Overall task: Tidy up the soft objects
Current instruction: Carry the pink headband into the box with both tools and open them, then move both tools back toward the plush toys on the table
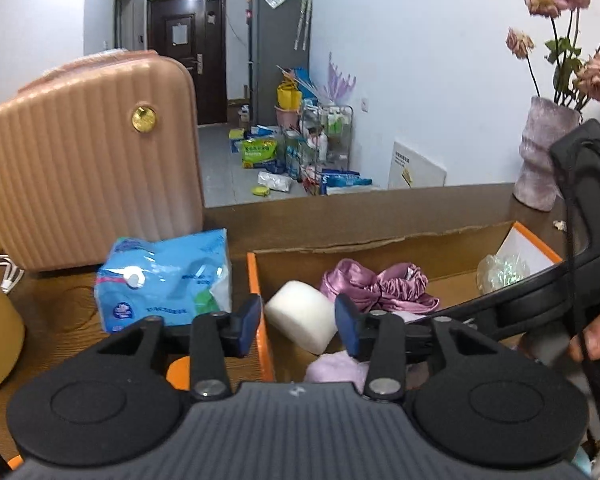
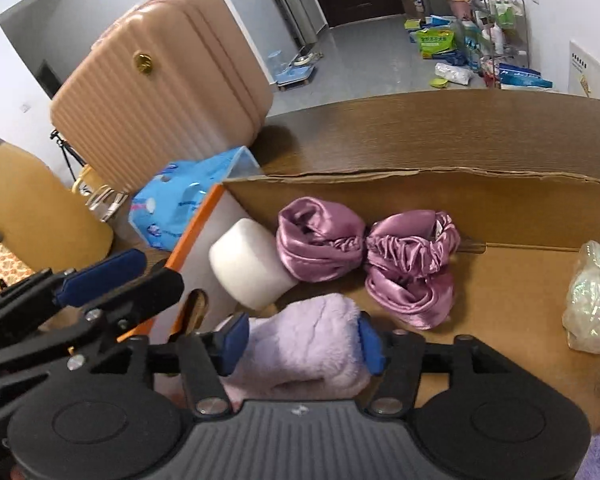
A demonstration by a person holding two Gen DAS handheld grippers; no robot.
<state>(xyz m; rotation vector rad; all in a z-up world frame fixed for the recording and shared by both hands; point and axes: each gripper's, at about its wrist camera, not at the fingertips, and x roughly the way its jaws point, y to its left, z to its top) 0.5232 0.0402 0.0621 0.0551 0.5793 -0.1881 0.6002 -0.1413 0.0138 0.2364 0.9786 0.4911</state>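
The right hand-held gripper (image 2: 299, 344) sits low inside the cardboard box (image 2: 420, 204), its 2 blue fingers (image 2: 232, 342) standing apart on either side of a fluffy lilac cloth (image 2: 304, 344). The pads look close to the pile, perhaps brushing it, but the cloth is not visibly squeezed, so I judge it either just set down or about to be taken; which of the 2 I cannot tell. The left hand-held gripper (image 1: 298, 322) hovers over the orange-edged left wall of the box with its fingers spread and nothing between them; the white foam block (image 1: 302, 316) lies beyond the gap, inside the box.

Also in the box are 2 bunched purple satin pieces (image 2: 320, 240), lying just beside the foam block, and a crinkly iridescent bundle (image 2: 592, 300) well apart at the right end. A blue tissue pack (image 1: 164, 280) lies on the bench (image 1: 60, 320) outside the box, near the pink suitcase (image 1: 88, 160).

The sorting seems well along, with most soft things already in the box. If the tissue pack counts as soft, the free left gripper is nearest to it. The next move calls for settling the lilac cloth clear of the foam block, then lifting the right fingers straight up so the pile does not drag along.
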